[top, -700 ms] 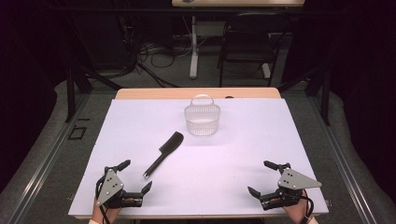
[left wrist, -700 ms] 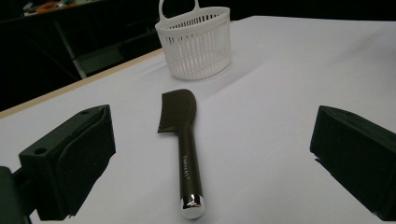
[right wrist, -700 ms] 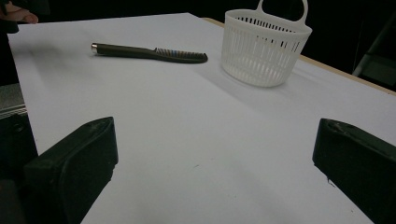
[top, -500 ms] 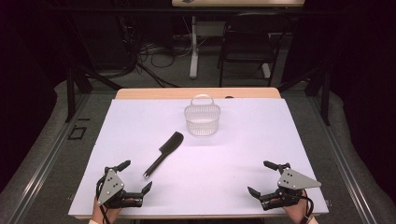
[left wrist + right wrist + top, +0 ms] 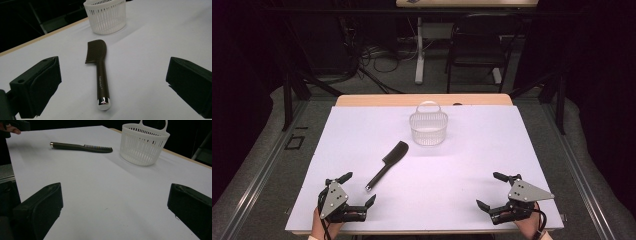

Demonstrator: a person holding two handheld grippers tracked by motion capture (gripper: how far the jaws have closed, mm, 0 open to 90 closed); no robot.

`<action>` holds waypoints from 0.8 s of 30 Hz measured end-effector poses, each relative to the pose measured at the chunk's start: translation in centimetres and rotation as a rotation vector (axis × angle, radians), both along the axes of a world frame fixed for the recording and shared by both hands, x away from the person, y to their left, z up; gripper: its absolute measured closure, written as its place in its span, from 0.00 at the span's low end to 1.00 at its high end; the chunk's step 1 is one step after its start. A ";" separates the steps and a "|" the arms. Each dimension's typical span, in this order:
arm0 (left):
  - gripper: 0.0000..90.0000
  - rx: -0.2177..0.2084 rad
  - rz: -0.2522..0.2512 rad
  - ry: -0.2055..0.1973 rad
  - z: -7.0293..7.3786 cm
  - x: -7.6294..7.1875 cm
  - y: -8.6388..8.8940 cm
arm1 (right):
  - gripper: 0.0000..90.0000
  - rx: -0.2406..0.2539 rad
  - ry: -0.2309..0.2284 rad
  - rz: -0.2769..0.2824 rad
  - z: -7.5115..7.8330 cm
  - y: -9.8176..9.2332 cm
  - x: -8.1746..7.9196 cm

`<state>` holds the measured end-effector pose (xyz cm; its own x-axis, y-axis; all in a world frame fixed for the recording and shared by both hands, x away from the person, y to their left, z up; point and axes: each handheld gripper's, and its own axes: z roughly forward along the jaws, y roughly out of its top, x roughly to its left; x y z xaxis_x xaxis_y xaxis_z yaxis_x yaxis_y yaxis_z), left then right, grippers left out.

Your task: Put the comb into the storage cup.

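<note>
Left gripper view, basket [image 5: 106, 16] top cut off, comb [image 5: 98, 66] teeth barely discernible

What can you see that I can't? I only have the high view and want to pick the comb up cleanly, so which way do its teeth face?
Observer: In the left gripper view the comb lies flat with its teeth along the left edge of the head, and the shiny metal cap of the handle points at the left gripper.
Operator: Is that gripper lined up with it?
Observer: Yes, the handle lies midway between the wide-open jaws, short of them and untouched.
Operator: Anything in the basket?
Observer: The right gripper view shows the basket from the side: slatted white walls, a loop handle on the far rim; its inside is hidden.
</note>
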<state>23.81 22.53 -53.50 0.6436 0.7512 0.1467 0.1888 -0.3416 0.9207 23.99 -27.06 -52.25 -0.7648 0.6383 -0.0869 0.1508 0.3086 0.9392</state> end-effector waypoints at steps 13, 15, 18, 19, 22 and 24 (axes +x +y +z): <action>0.00 0.036 0.001 0.025 0.0 0.9 -1.1 | 0.00 -0.004 0.008 0.008 -0.1 0.3 0.3; 0.00 0.043 0.008 0.025 -0.1 1.0 -1.2 | 0.00 -0.007 0.006 0.010 -0.1 0.3 0.2; 0.00 0.045 0.011 0.029 -0.1 1.3 -1.4 | 0.00 -0.013 0.012 0.012 -0.2 0.2 0.2; 0.00 0.050 0.012 0.033 -0.1 1.4 -1.6 | 0.00 -0.013 0.012 0.012 -0.2 0.2 0.2; 0.00 0.055 0.007 0.042 -0.2 1.9 -2.0 | 0.00 -0.013 0.010 0.010 -0.2 0.2 0.1; 0.00 0.067 -0.001 0.053 -0.3 2.3 -2.4 | 0.00 -0.012 0.008 0.011 -0.2 0.3 0.1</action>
